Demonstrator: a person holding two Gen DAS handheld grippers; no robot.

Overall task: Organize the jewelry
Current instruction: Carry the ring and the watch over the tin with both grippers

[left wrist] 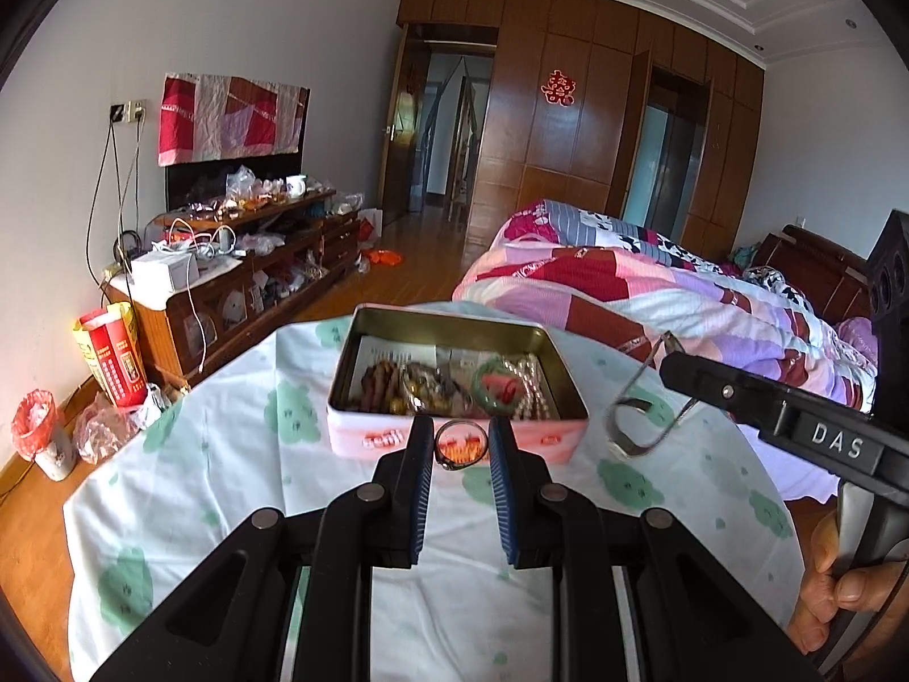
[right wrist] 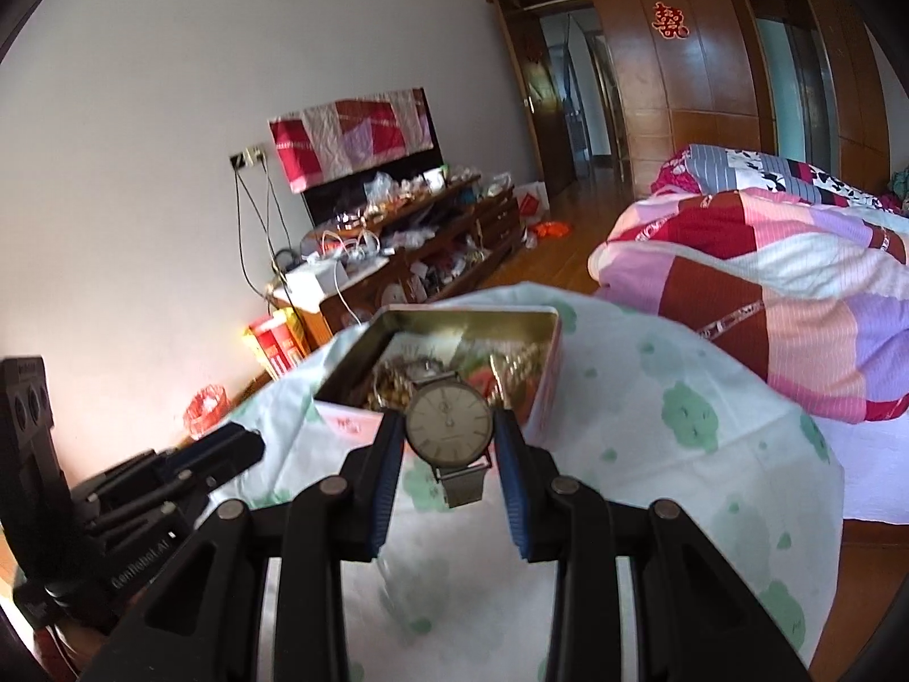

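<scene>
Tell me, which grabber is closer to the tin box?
Left, narrowly. The left gripper, holding a ring, is right before the tin; the right gripper holds a watch beside it.

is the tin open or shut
Open: the tin has no lid on, and beads, a green bangle and pearls show inside.

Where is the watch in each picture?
Left wrist view: the watch hangs on the right, from the right gripper, seen edge-on above the tablecloth.
Right wrist view: the watch is in the middle, face toward the camera, clamped in that gripper.
Shared landmark: the open tin of jewelry behind it.
</scene>
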